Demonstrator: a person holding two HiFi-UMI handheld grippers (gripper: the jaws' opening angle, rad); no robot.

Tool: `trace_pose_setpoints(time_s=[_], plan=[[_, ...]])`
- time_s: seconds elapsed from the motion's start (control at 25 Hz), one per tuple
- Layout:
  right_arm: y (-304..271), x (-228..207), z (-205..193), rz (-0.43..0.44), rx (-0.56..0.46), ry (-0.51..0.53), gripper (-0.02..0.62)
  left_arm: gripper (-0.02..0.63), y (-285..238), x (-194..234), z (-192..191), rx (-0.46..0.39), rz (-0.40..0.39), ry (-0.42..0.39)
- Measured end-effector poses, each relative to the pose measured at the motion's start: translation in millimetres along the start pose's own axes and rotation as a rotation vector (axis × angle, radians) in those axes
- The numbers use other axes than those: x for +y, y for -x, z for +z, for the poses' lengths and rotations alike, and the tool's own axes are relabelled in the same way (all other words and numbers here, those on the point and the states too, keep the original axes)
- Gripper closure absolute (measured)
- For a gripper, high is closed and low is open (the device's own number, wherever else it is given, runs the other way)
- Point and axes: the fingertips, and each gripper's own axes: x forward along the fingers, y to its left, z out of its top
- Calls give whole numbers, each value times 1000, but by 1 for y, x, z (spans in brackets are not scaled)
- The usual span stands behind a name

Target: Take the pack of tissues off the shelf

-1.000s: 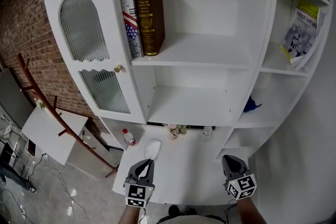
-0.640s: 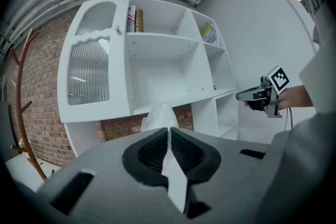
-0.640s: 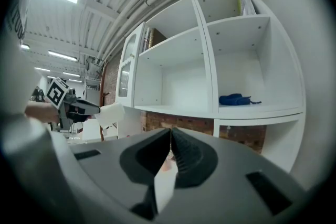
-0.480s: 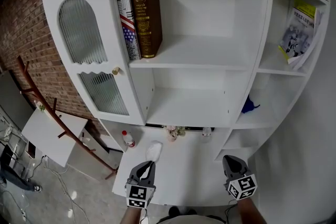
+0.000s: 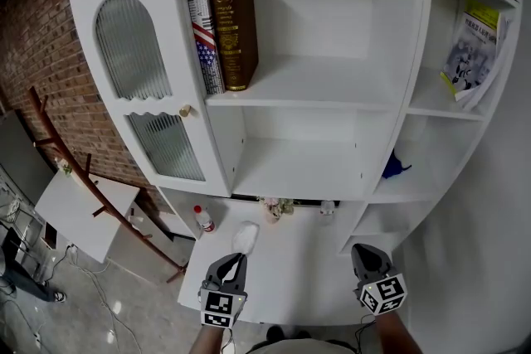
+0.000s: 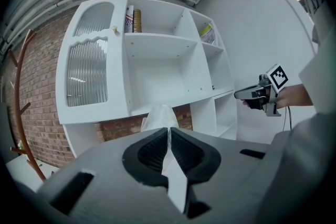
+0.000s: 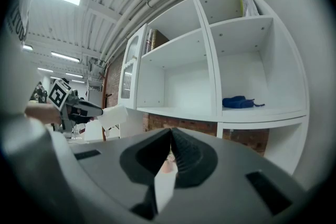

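One white shelf unit [image 5: 332,87] stands over one white worktop [image 5: 290,265]. Two books are upright on the upper shelf: a brown book [image 5: 236,29] and, touching it, a striped book [image 5: 203,29]. One magazine [image 5: 474,54] leans in the upper right compartment. Two grippers are over the worktop: the left gripper [image 5: 235,259] is clamped on the one pack of tissues [image 5: 244,237], off the shelves; the right gripper [image 5: 363,251] has its jaws together, holding nothing. One blue cloth [image 5: 397,167] lies in a right compartment. One red-capped bottle [image 5: 203,217] stands on the worktop.
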Motion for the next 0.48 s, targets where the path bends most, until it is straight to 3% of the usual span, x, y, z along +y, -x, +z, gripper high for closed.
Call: trace_pose_setpoints(time_s=[0.48], plan=[[0,7,3,13,-3,7,566,571,3,2,1,-3,0,-6]])
